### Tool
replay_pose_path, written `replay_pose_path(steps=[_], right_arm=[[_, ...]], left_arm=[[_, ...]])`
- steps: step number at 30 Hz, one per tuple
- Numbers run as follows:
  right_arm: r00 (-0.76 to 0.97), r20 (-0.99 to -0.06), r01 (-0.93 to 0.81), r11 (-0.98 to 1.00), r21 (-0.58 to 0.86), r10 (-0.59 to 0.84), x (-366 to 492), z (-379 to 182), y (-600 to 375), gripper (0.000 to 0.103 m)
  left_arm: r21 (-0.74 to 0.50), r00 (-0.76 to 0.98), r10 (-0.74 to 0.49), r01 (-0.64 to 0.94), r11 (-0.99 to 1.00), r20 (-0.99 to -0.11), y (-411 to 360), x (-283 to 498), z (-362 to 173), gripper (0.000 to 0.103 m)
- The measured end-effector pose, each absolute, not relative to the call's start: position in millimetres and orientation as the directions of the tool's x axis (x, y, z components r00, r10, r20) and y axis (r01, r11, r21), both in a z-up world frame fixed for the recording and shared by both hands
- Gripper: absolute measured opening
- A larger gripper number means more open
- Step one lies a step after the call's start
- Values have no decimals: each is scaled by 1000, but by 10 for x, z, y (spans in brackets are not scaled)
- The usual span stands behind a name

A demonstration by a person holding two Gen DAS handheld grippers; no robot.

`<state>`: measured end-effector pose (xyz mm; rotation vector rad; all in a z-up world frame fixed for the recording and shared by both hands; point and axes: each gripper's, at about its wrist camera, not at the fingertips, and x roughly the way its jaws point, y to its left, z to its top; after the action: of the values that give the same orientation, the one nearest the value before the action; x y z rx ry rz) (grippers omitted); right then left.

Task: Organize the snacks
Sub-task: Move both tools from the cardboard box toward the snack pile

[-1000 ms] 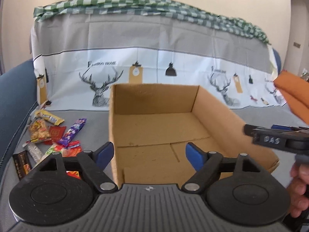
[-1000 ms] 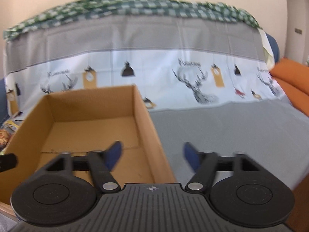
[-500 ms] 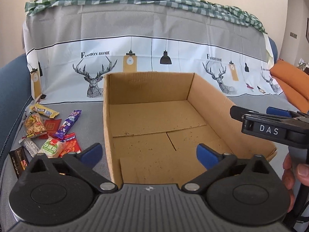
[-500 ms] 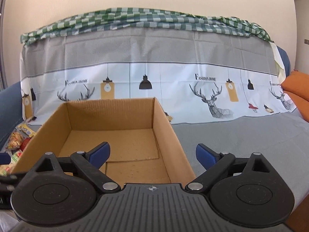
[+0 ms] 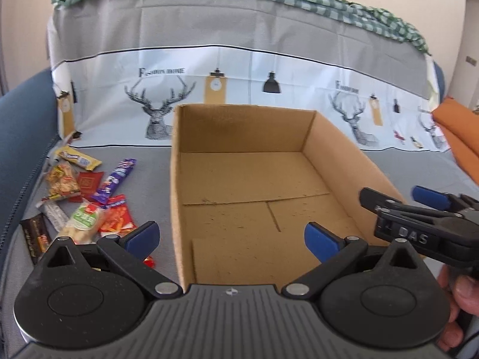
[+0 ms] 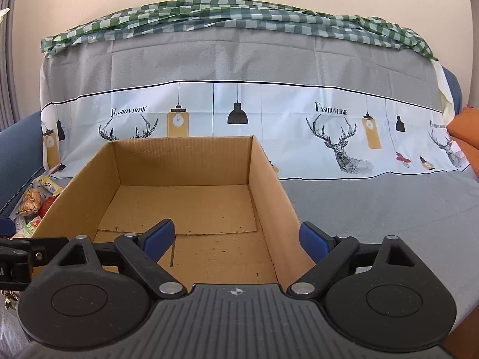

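An empty brown cardboard box (image 5: 245,128) (image 6: 182,161) sits on the grey sofa cover. Several snack packets (image 5: 89,197) (image 6: 33,200) lie left of it: a yellow bar (image 5: 76,157), a purple bar (image 5: 116,179) and a green-labelled pack (image 5: 83,218) among them. My left gripper (image 5: 232,237) is open over the box's near left corner, with the left wall between its blue fingertips. My right gripper (image 6: 236,237) (image 5: 398,199) hovers at the near right corner. Its jaws are closing, astride the right wall without pressing on it.
The sofa backrest (image 6: 239,113), draped in a deer-print sheet with a green checked cloth (image 6: 239,15) on top, rises behind the box. A blue armrest (image 5: 27,125) borders the snacks. An orange cushion (image 5: 461,131) lies far right. Grey seat (image 6: 374,203) stretches right of the box.
Both grippers' jaws have spread wider than a second ago; the right pair has since narrowed slightly. Both views have shifted only a little over the box.
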<state>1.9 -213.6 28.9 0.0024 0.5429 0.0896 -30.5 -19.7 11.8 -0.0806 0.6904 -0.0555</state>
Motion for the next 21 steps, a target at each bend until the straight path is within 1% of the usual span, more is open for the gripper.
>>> replay_pose_path(steps=[3,5,8,10,11,12,13,14,15,16,18,20,21], right_arm=[[853,-514,-88,996,27,89,15,285,-2135,81],[854,-513,-91,996,23,90,12,279,-2133,79],[854,-511,-99,995,26,98,6,277,-2131,72],[856,-507,-108,994,24,105,-4,277,-2128,67],[856,-505,-113,993,25,110,-3,278,-2119,65],[857,-502,-118,993,27,116,-5,278,-2111,64],[858,-499,-123,992,28,121,-9,276,-2101,63],[859,-496,-127,991,31,125,-9,280,-2091,62],[860,-493,-130,991,33,130,-12,283,-2082,60],[862,-489,-135,990,34,134,-16,285,-2075,57],[863,-484,-145,989,37,144,-17,293,-2051,54],[865,-478,-155,987,39,154,-18,308,-2019,49],[865,-475,-160,986,42,161,-21,317,-2003,48]], left_arm=[[-109,771,-109,51,993,-627,-189,-342,102,103],[-142,768,-138,62,988,-625,-159,-349,96,103],[-166,775,-161,74,983,-611,-142,-374,98,102],[-159,782,-160,78,984,-602,-153,-392,103,98],[-157,783,-159,79,984,-601,-154,-395,106,93],[-158,783,-160,80,984,-601,-152,-397,106,85],[-158,782,-160,80,984,-603,-147,-397,102,81],[-162,780,-166,84,983,-604,-138,-396,102,69],[-164,777,-171,88,982,-606,-132,-395,99,54],[-165,776,-175,92,982,-606,-126,-399,103,47],[-161,779,-179,101,982,-601,-95,-411,130,21],[-181,774,-199,111,977,-601,-29,-413,188,12],[-204,768,-224,123,971,-600,22,-404,232,11]])
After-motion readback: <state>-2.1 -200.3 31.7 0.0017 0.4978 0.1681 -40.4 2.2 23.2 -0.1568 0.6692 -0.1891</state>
